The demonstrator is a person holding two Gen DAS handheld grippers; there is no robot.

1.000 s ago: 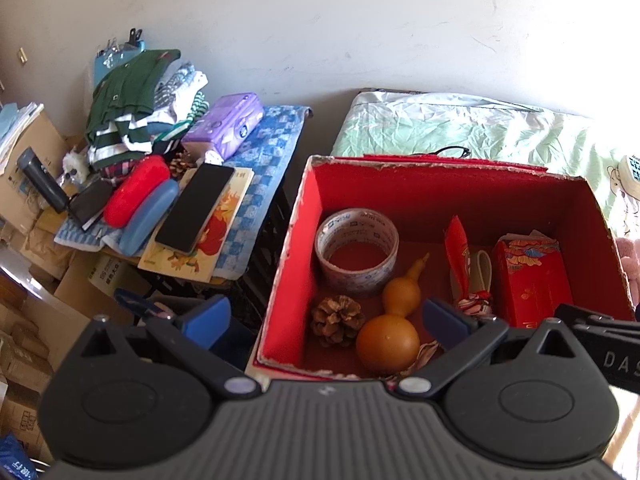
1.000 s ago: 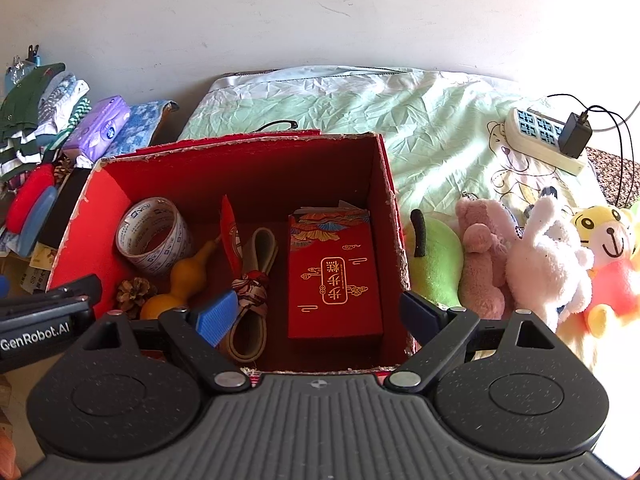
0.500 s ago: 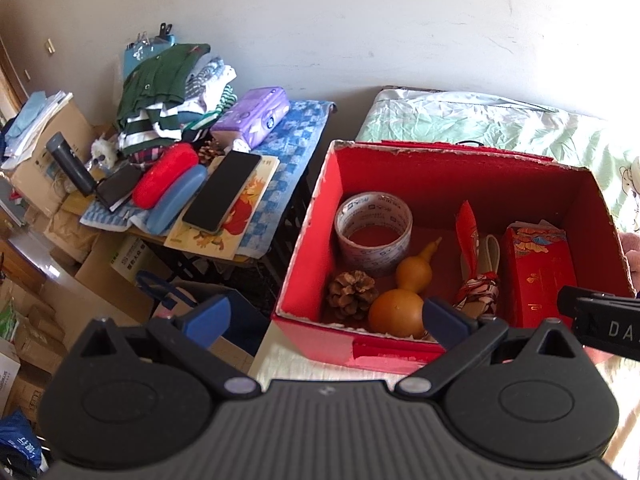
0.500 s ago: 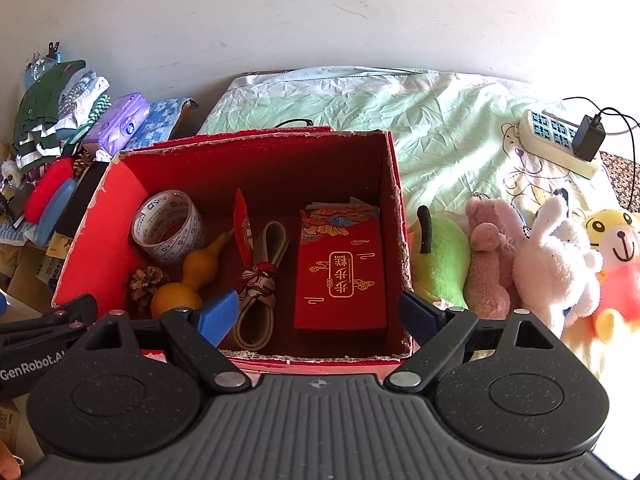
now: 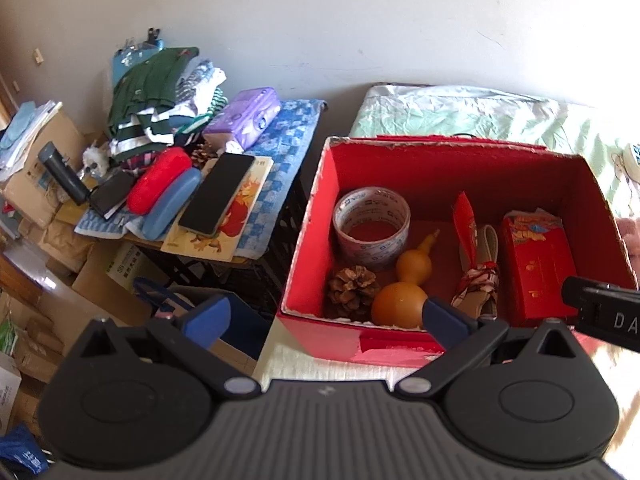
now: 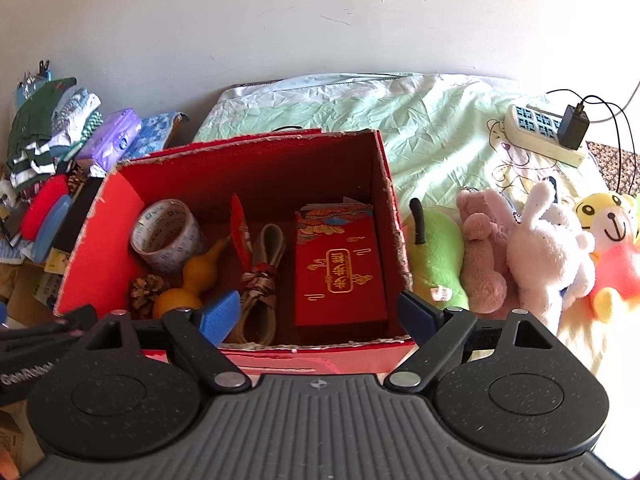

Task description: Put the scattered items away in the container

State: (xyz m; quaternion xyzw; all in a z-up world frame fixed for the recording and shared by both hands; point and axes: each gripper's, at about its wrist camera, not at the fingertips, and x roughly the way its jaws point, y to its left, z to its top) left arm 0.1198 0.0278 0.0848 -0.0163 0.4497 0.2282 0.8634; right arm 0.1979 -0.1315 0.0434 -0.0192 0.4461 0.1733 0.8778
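Both grippers hang released, jaws wide, nothing between them: the left gripper (image 5: 326, 316) and the right gripper (image 6: 318, 312), each short of the red box (image 6: 396, 216) on the bed (image 6: 432, 120). Inside lie a gourd (image 5: 400, 304), pine cone (image 5: 354, 290) and tape roll (image 5: 372, 232). Only the right view shows plush toys (image 6: 548, 256) at 3 o'clock; only the left shows a cluttered surface (image 5: 288, 148) at 10 o'clock bearing a phone (image 5: 218, 194).

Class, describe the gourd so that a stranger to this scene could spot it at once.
Find the red box on the bed. Along its left side lie a tape roll and a pine cone. The gourd beside them is smooth, orange-yellow and two-bulbed, with a thin stem.
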